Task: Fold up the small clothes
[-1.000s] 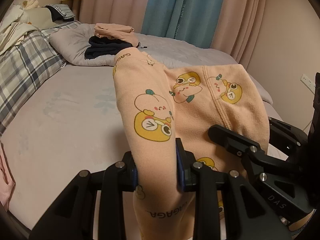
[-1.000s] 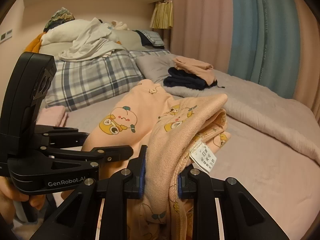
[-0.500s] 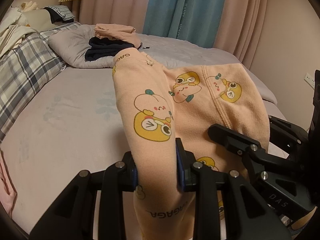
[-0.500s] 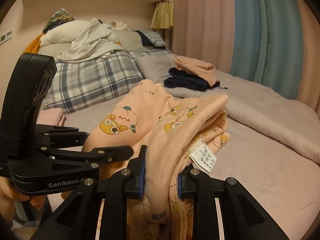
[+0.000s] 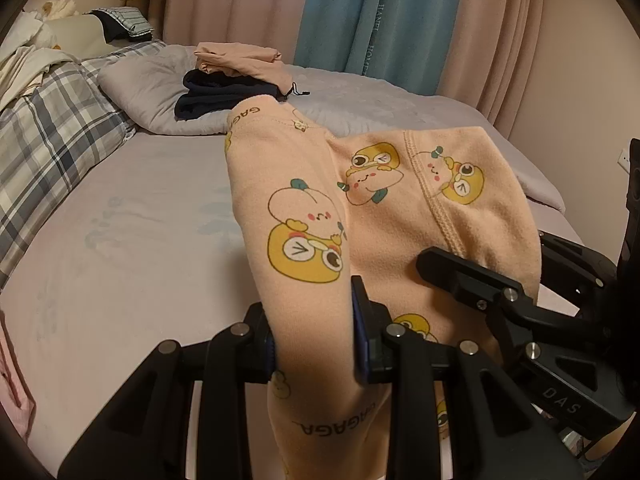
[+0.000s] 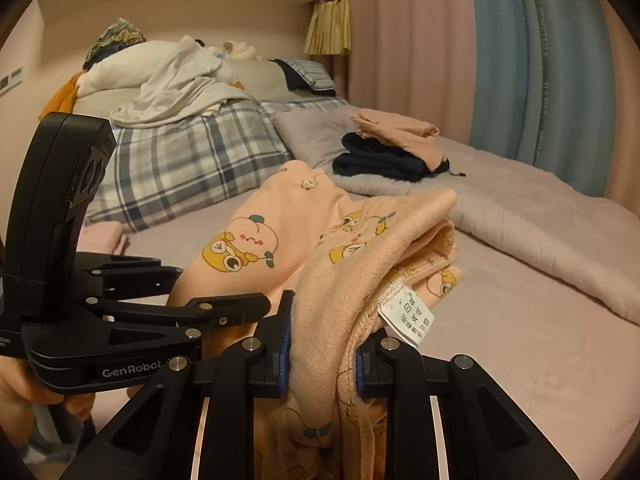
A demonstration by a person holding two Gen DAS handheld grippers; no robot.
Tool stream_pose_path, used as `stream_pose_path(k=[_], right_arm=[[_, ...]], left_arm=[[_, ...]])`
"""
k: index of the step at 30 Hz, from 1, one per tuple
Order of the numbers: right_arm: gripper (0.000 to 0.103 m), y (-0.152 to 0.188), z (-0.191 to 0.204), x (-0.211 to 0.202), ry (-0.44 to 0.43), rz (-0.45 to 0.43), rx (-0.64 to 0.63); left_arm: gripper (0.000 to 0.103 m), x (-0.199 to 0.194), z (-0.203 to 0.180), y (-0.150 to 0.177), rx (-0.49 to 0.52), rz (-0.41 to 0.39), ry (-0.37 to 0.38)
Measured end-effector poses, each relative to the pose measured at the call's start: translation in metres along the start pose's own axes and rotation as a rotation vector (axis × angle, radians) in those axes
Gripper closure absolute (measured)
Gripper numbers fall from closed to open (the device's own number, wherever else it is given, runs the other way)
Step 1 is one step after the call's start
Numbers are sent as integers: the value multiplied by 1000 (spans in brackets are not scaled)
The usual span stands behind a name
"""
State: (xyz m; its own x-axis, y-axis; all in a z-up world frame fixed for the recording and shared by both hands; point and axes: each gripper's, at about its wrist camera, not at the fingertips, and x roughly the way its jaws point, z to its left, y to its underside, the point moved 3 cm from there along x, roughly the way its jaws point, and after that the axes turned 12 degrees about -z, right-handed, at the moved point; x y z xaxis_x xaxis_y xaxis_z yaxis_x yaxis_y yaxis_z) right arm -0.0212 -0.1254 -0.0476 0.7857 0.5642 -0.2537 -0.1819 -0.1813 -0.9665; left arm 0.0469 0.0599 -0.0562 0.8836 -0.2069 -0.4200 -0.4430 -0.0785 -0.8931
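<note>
Two folded garments point(image 5: 236, 76) are already stacked at the far left of the bed point(image 5: 120, 240). The peach cartoon-print garment point(image 5: 360, 208) is clamped by left gripper point(image 5: 314, 344) and right gripper point(image 6: 322, 346), draped mid-fold above the sheet, not yet laid flat.

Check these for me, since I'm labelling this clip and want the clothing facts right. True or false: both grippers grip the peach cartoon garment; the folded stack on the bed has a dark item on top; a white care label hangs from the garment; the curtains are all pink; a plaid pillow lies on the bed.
1. Both the left gripper and the right gripper are shut on the peach cartoon garment: true.
2. The folded stack has a dark item on top: false; a peach piece lies on the dark one.
3. A white care label hangs from the garment: true.
4. Curtains all pink: false; a blue curtain hangs between pink ones.
5. A plaid pillow lies on the bed: true.
</note>
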Motion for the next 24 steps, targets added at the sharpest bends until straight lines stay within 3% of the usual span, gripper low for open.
stream_pose_path(k=[24], right_arm=[[78, 16, -3, 51, -10, 41, 37]], left_arm=[[73, 49, 22, 6, -6, 57, -42]])
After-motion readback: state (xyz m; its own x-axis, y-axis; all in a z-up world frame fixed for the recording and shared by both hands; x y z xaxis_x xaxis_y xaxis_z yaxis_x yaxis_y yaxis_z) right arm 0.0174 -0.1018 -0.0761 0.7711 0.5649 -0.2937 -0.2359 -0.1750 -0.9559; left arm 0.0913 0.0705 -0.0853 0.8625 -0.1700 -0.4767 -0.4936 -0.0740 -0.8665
